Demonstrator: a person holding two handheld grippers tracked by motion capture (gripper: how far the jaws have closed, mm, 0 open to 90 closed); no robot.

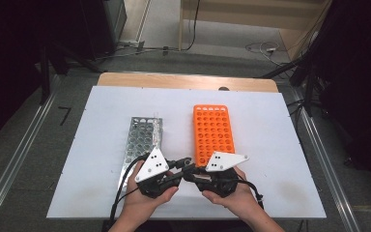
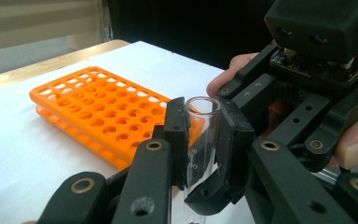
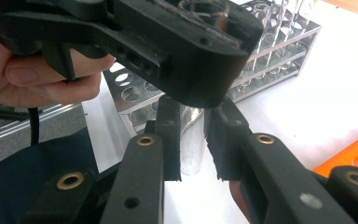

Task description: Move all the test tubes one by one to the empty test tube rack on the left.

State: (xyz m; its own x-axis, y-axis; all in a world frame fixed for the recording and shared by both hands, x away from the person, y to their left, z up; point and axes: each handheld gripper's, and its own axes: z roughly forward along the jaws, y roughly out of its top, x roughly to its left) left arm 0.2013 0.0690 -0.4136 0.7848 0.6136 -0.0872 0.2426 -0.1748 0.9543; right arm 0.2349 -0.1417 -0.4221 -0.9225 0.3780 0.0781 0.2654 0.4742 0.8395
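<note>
A clear glass test tube (image 2: 203, 140) stands upright between the pads of my left gripper (image 2: 203, 121), which is shut on its upper part just below the open rim. My right gripper (image 3: 193, 140) is shut on the same tube (image 3: 191, 154) lower down, near its rounded bottom, directly under the left gripper's jaws. In the high view the two grippers meet tip to tip, left (image 1: 186, 165) and right (image 1: 190, 175), at the table's near edge between the two racks. A hand holds each gripper.
An orange plastic rack (image 1: 213, 133) with several empty holes lies right of centre on the white sheet (image 1: 270, 145). A metal rack (image 1: 142, 140) lies to its left, with a few glass tubes (image 3: 279, 18) at its far end. Rails run along both table sides.
</note>
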